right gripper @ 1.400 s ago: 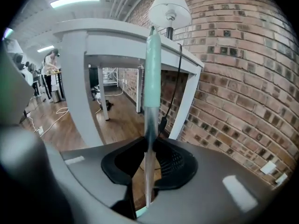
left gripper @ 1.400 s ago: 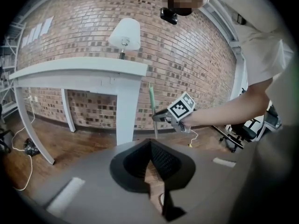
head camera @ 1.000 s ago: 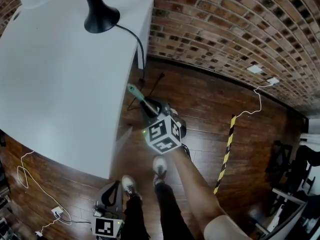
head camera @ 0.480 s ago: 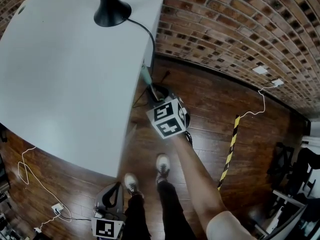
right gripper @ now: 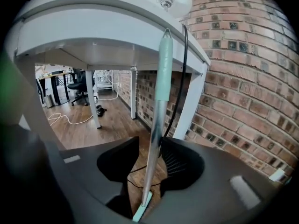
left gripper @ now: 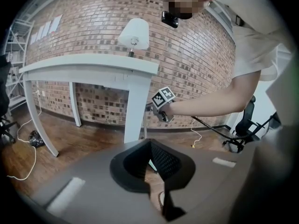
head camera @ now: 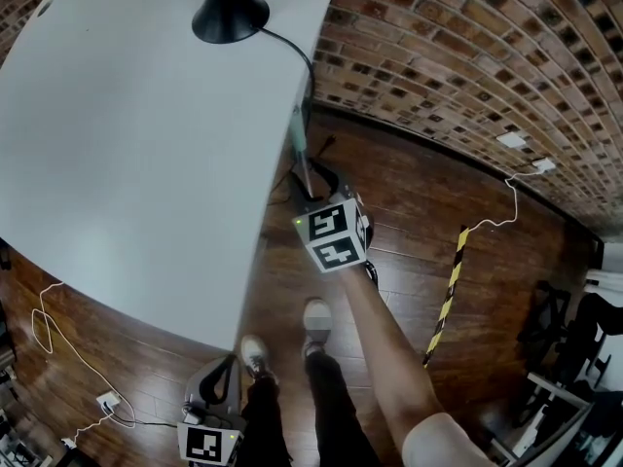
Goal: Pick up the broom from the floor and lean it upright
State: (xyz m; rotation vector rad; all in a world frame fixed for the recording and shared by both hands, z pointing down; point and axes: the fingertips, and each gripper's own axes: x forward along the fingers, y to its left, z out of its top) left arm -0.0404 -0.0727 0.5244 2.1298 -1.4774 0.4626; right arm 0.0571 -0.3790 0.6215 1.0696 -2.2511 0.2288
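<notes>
The broom (right gripper: 159, 111) stands nearly upright, its silver handle running between my right gripper's (right gripper: 152, 146) jaws. Its mint grip (right gripper: 164, 64) rests against the edge of the white table (right gripper: 107, 27). The jaws are opening; the left pad stands clear of the handle and the right pad is at most brushing it. From the head view the handle (head camera: 301, 154) rises from the right gripper (head camera: 316, 188) to the table's corner. My left gripper (head camera: 216, 382) hangs low beside the person's legs, jaws (left gripper: 150, 146) together and empty.
The white table (head camera: 146, 144) fills the left, with a black lamp base (head camera: 230, 8) and its cable dropping by the broom. A brick wall (head camera: 467, 56) runs behind. A yellow-black striped strip (head camera: 446, 295) and white cables (head camera: 58, 358) lie on the wooden floor. Shoes (head camera: 314, 317) stand below.
The broom's handle swung from a leftward tilt up to the table's corner. My right gripper moved with it toward the table. The left gripper kept still.
</notes>
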